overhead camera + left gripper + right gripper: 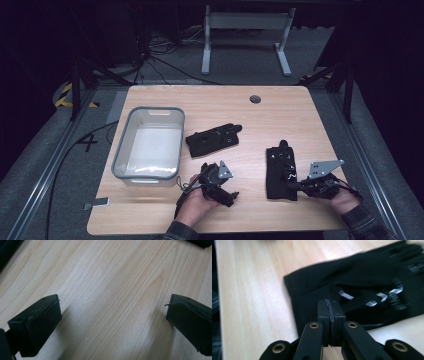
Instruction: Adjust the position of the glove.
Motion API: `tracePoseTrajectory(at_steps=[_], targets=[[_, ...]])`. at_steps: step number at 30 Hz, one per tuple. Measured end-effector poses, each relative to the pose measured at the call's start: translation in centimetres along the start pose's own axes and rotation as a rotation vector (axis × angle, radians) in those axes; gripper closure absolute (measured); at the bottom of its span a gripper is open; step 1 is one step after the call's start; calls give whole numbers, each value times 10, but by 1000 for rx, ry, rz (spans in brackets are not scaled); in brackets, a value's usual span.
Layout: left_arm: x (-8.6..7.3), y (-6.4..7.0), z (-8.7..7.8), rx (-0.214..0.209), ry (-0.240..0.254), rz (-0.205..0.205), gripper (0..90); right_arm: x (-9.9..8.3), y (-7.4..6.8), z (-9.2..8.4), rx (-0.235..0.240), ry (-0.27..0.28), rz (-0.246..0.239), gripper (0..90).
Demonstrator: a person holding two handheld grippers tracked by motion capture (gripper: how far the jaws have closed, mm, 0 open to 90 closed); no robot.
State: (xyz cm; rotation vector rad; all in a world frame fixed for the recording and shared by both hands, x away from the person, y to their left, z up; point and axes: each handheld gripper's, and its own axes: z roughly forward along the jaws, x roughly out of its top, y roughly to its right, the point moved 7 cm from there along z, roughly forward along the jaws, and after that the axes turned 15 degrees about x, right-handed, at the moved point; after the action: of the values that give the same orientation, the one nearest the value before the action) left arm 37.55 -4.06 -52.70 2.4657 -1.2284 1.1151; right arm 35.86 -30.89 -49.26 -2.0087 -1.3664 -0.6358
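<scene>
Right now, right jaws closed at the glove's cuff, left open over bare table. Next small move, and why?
Probably open the right gripper and ease it onto the near glove: its jaws meet with no cloth visibly between them, just short of the cuff edge. The left gripper is open over bare table, nothing to grip. The clear bin is a likely destination.

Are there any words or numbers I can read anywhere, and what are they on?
"4": a dark mark on the grey floor, left of the table; it reads like a four.
White marks on the right glove: too blurred to read, perhaps only a pattern.
Grey marks on the other glove: too small to read.
</scene>
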Motion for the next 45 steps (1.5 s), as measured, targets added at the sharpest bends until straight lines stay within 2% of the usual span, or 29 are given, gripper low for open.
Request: tracePoseTrajectory(at_steps=[4,9,14,17,21,28,35,38,41,45], targets=[[0,0,0,0,0,1,2,10,18,-3,-47,12,8,896],[0,0,0,-1,0,0,1,19,39,3,-80,9,27,897],[0,0,0,-2,0,-1,2,16,52,9,-105,-26,43,897],[0,0,0,-1,0,0,2,15,55,12,-105,-32,44,898],[0,0,0,0,1,2,2,14,54,11,-91,-37,40,898],[0,0,0,1,0,1,1,2,46,2,-37,-35,42,899],[0,0,0,0,1,2,2,-9,27,-4,9,-69,7,899],[0,0,0,1,0,1,2,-11,23,-4,14,-69,0,897],[0,0,0,0,1,2,2,-11,21,-6,23,-41,5,832],[0,0,0,1,0,0,2,-6,23,-18,-40,26,14,697]])
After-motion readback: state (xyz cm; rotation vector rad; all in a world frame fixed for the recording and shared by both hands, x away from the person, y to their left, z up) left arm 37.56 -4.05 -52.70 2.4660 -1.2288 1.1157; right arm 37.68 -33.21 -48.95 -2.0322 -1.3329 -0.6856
